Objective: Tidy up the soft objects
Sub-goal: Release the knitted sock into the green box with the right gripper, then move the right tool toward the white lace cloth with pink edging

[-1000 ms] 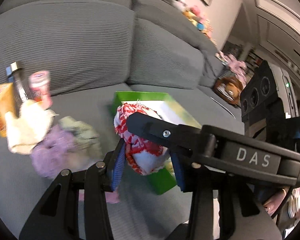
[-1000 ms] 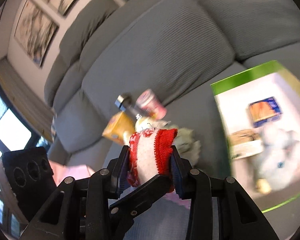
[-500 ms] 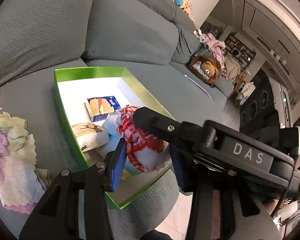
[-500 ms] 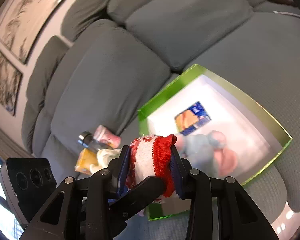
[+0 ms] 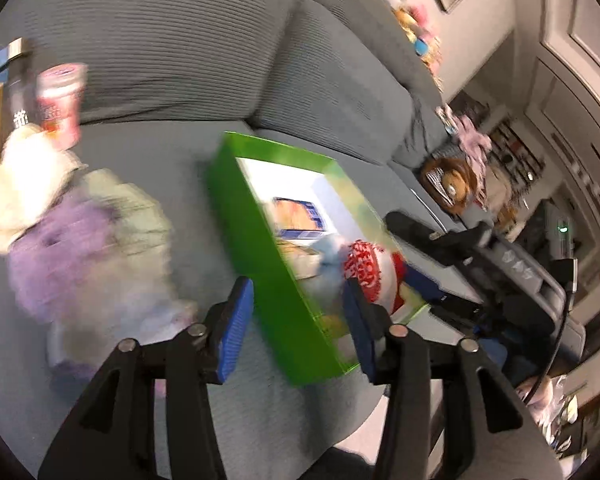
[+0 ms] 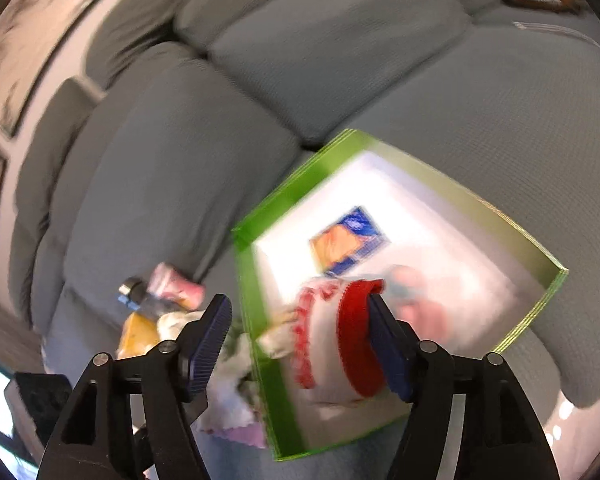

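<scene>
A red and white knitted piece (image 6: 336,344) hangs over the green box (image 6: 248,300) on the grey sofa. My right gripper (image 6: 300,320) is opening: the knit rests against its right pad (image 6: 388,344) while the left pad stands well clear. In the left wrist view the same knit (image 5: 372,276) sits at the near right end of the box (image 5: 260,240). My left gripper (image 5: 296,332) is also opening, with nothing between its blue pads, low over the box's near wall. The frames are blurred.
The box holds a blue and orange pack (image 6: 348,240) and a pale blue and pink plush (image 6: 416,300). Left of the box lies a heap of cream and purple cloths (image 5: 80,240). Behind the heap stand a dark bottle (image 5: 16,92), a pink cup (image 5: 60,100) and a yellow carton.
Both grippers were shut on the knit. The left one has let go, opened and swung back toward the cloth heap. The right one's jaws have spread over the box.
</scene>
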Action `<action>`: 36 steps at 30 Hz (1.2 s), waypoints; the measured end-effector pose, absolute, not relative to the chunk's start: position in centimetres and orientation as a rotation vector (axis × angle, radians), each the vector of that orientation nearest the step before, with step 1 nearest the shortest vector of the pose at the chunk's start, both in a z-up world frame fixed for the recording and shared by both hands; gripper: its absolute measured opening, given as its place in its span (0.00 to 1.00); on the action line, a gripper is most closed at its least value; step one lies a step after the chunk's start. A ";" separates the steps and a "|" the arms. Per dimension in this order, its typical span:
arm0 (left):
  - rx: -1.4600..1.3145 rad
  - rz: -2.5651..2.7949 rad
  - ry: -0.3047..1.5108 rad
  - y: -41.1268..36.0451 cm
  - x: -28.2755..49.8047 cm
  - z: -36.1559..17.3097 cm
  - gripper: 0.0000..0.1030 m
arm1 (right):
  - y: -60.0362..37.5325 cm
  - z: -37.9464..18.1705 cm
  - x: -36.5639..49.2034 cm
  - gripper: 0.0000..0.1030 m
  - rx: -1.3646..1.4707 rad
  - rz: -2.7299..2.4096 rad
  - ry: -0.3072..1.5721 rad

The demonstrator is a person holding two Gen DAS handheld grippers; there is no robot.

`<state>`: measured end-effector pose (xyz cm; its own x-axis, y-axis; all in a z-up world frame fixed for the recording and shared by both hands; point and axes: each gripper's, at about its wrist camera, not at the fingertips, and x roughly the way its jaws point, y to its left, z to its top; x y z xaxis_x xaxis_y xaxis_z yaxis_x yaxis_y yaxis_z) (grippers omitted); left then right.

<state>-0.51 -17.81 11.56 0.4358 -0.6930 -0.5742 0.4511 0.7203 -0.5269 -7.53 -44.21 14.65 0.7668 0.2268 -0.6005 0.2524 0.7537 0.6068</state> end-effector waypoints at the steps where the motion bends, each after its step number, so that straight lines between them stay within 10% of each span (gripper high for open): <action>1: -0.307 -0.695 0.862 -16.6 -0.7 11.4 0.48 | -43.2 15.0 -7.3 0.68 0.717 0.014 0.695; 19: -0.402 -0.164 0.906 1.1 -1.0 5.5 0.75 | -16.2 14.5 6.5 0.65 0.263 0.498 0.904; 36: -0.460 -0.188 0.906 2.4 -1.4 4.4 0.87 | -23.5 11.4 1.1 0.85 0.142 0.048 1.046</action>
